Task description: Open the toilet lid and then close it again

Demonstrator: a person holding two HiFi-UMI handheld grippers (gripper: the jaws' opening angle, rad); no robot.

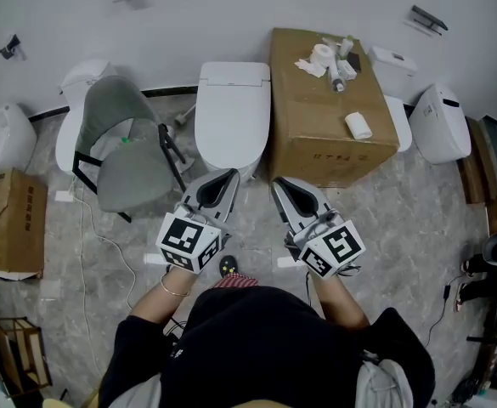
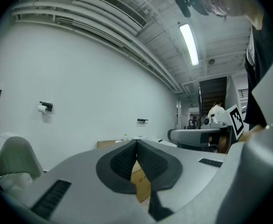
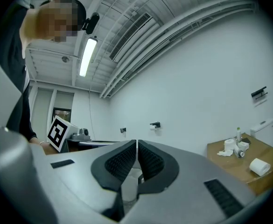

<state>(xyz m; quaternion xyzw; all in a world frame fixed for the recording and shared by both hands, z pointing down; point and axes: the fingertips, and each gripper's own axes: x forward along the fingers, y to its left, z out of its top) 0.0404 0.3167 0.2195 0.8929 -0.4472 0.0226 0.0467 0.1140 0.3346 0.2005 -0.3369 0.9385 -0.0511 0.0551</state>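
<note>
A white toilet (image 1: 231,117) stands against the far wall in the head view, its lid (image 1: 230,127) down flat. My left gripper (image 1: 230,177) hovers just in front of the bowl's near edge, jaws shut on nothing. To its right, my right gripper (image 1: 276,183) is also shut and empty, pointing toward the gap between the toilet and a cardboard box. In the left gripper view the shut pads (image 2: 136,143) tilt up at the wall. The right gripper view shows its shut pads (image 3: 136,144) the same way.
A large cardboard box (image 1: 327,109) with paper rolls on top stands right of the toilet. A grey chair (image 1: 129,147) sits to its left. More white toilets (image 1: 439,124) line the wall at both sides. Cables trail over the marble floor (image 1: 418,228).
</note>
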